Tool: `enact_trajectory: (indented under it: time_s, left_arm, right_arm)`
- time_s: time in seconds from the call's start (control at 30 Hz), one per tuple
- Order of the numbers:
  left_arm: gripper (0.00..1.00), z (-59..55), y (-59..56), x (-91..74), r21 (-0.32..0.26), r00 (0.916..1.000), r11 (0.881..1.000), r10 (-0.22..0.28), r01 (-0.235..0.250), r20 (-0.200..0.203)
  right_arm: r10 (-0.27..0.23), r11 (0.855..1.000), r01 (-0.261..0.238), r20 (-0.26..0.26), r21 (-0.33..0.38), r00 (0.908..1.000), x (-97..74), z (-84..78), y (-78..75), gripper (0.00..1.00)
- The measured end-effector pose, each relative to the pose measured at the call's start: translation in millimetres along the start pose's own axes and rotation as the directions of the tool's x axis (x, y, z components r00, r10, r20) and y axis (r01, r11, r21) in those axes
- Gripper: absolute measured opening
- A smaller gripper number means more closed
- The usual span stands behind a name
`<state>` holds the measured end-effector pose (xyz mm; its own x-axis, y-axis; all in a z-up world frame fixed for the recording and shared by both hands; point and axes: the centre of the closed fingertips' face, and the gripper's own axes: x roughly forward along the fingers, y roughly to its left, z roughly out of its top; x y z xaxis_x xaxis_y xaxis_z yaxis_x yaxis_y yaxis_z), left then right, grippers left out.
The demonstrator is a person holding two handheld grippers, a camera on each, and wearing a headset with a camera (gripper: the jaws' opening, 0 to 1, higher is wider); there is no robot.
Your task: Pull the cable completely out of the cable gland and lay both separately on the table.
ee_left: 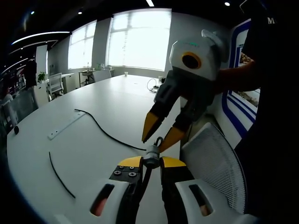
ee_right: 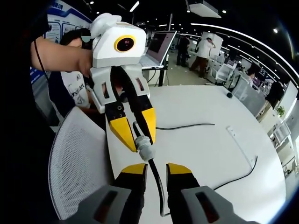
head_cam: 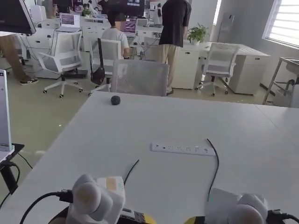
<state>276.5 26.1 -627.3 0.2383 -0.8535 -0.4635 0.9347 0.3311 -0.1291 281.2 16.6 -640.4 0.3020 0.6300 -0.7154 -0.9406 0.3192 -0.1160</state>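
Head view: white worktop (head_cam: 140, 121) spans the frame, with a power strip (head_cam: 183, 149) at its centre. Left gripper view, lower centre: the left gripper (ee_left: 152, 162) points up-frame, its fingers clamped on the grey cable gland (ee_left: 151, 158). The right gripper (ee_left: 153, 143) angles down from the upper right, fingers narrowly parted around the black cable (ee_right: 157, 179) leaving the gland.

No legible text anywhere. Blue-framed wall board (ee_left: 237, 65) in the left gripper view: lettering blurred. Wall poster (ee_right: 60, 5) and shirt print (ee_right: 76, 91) in the right gripper view: unreadable. Laptop screen (head_cam: 70, 19) and power strip (head_cam: 183, 149) markings: too small.
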Motion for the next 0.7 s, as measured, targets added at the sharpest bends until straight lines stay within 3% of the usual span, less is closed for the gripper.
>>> enact_trajectory:
  time_s: [0.47,0.7]
  left_arm:
    - [0.15,1.1,4.1,0.4,0.006,1.0,1.0,0.008,-0.008,0.004]
    - [0.15,2.1,7.2,-0.9,0.003,0.9998,1.0,0.014,-0.014,0.013]
  right_arm:
    - [-0.014,1.0,0.014,-0.017,0.0,0.9998,4.0,-2.1,-1.1,0.01]
    - [-0.035,0.997,0.035,-0.012,0.063,0.9993,1.9,-9.7,-7.8,0.0]
